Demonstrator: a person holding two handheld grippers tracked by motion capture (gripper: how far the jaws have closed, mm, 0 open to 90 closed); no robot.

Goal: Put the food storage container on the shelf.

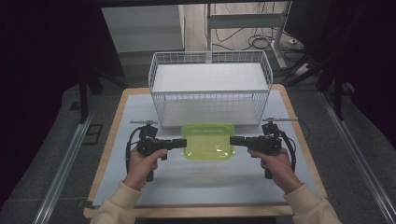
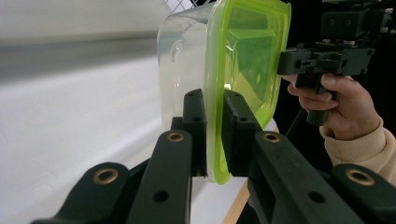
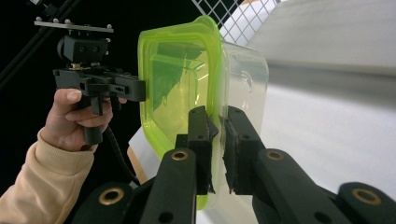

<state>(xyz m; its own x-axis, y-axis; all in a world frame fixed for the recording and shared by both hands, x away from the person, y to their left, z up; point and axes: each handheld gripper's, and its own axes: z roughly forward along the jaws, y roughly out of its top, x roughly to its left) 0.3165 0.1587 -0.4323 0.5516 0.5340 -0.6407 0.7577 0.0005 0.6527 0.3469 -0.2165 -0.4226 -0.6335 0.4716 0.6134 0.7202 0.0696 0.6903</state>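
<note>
high view: the box [image 1: 208,141], green-lidded, hangs between left gripper [image 1: 180,143] at 9 o'clock and right gripper [image 1: 235,140] at 3, above a white table [image 1: 201,179]; basket [image 1: 210,88] at 12. left gripper view: jaws pinch the lid rim. right gripper view: likewise. no writing readable.

A lab or recording room: a plain white-covered surface [image 1: 205,182] stands between dark curtains, metal floor rails [image 1: 60,172] run along both sides, and loose cables [image 1: 261,42] lie under a far metal frame.
</note>
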